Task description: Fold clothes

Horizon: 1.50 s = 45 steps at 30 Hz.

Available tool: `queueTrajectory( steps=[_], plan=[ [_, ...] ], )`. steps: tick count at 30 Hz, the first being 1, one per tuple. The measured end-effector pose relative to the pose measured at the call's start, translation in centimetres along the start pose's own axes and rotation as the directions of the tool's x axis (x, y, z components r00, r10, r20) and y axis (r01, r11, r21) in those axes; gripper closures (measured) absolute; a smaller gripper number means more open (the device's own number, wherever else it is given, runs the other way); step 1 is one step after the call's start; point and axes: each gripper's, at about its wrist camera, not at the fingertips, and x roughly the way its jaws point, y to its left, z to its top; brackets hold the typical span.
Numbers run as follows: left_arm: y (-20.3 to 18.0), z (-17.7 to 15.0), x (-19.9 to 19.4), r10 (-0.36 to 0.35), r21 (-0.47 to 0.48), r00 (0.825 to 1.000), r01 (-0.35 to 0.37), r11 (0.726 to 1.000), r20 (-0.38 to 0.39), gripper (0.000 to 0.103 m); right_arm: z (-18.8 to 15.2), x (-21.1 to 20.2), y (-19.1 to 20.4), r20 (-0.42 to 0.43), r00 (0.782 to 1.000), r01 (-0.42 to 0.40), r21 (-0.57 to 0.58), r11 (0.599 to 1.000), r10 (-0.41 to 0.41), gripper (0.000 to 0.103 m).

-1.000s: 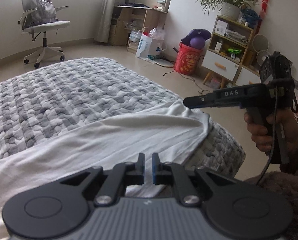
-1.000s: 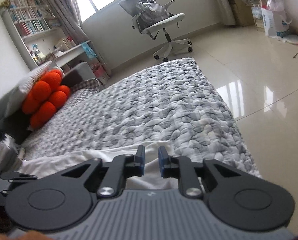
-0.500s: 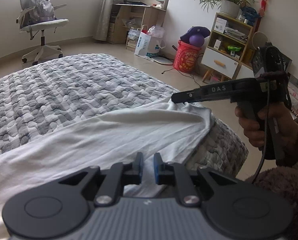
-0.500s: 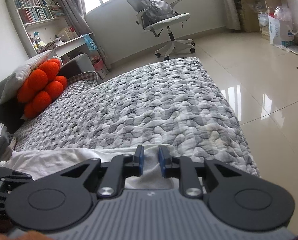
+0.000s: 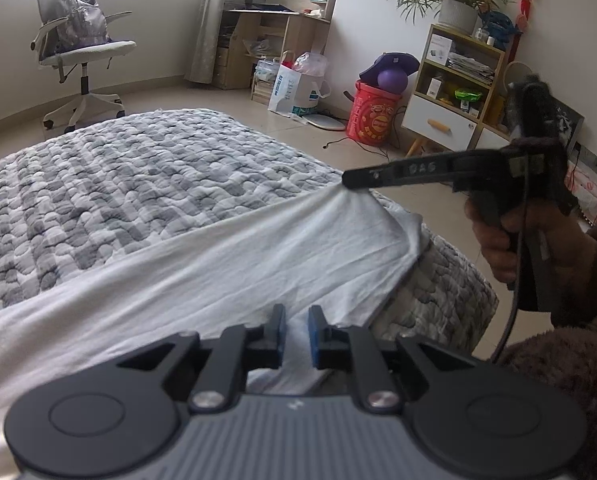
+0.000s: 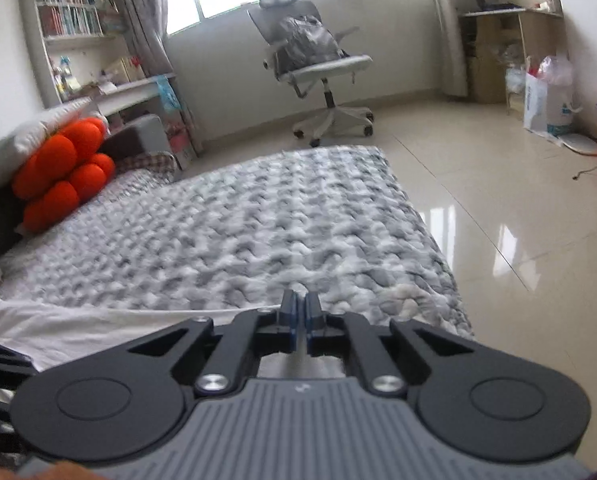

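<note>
The right gripper (image 5: 348, 179) has its fingers clamped on the white garment (image 5: 226, 264) at the bed (image 5: 138, 184) corner; the left gripper (image 5: 295, 334) fingers stand apart — the thin pinch may slip.

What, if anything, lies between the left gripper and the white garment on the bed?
Nothing visible: the left gripper hangs open right over the white garment, fabric showing between its fingers. The right gripper already pinches another corner.

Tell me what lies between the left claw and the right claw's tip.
In the left wrist view, only the white garment spans from the left claw to the right claw, which pinches its corner.
</note>
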Motion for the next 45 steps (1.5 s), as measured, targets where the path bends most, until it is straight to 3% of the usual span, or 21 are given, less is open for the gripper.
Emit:
queueTrajectory(
  steps=[7,9,13,22,31,34,39,45],
  plan=[
    [-0.1,0.2,-0.5,0.006,-0.004,1.0,-0.006,1.0,0.01,0.09,0.7,-0.7,-1.0,0.0,0.997,-0.078,0.089,0.993,0.079,0.088],
    [-0.1,0.3,-0.8,0.007,-0.003,1.0,-0.007,1.0,0.016,0.09,0.9,-1.6,-0.7,0.005,0.997,-0.071,0.069,0.995,0.071,0.074],
    [-0.1,0.3,-1.0,0.006,-0.003,1.0,-0.006,1.0,0.021,0.089,0.2,-2.9,0.5,-0.004,0.998,-0.064,0.018,0.998,0.064,0.071],
    [-0.6,-0.2,-1.3,0.04,0.034,0.999,-0.04,0.999,0.001,0.088,-3.5,-5.0,-0.5,-0.071,0.993,0.085,-0.057,0.995,-0.089,0.071],
    [-0.4,0.1,-2.6,0.071,0.02,0.997,-0.072,0.997,0.032,0.082,-2.4,-5.0,0.7,-0.039,0.999,0.005,-0.054,0.999,-0.008,0.071],
    [-0.3,-0.3,-3.7,0.097,0.031,0.995,-0.098,0.995,0.036,0.079,-2.4,-3.8,1.1,-0.066,0.997,-0.041,-0.049,0.998,0.037,0.071],
    [1.0,-1.0,-6.9,0.178,-0.004,0.982,-0.178,0.984,0.063,0.07,-2.1,-2.4,1.7,-0.099,0.994,-0.057,-0.054,0.997,0.052,0.07],
    [2.5,-1.9,-10.7,0.273,-0.048,0.958,-0.27,0.962,0.091,0.061,-0.1,-1.9,4.5,-0.103,0.981,-0.175,-0.111,0.978,0.164,0.07]
  ],
)
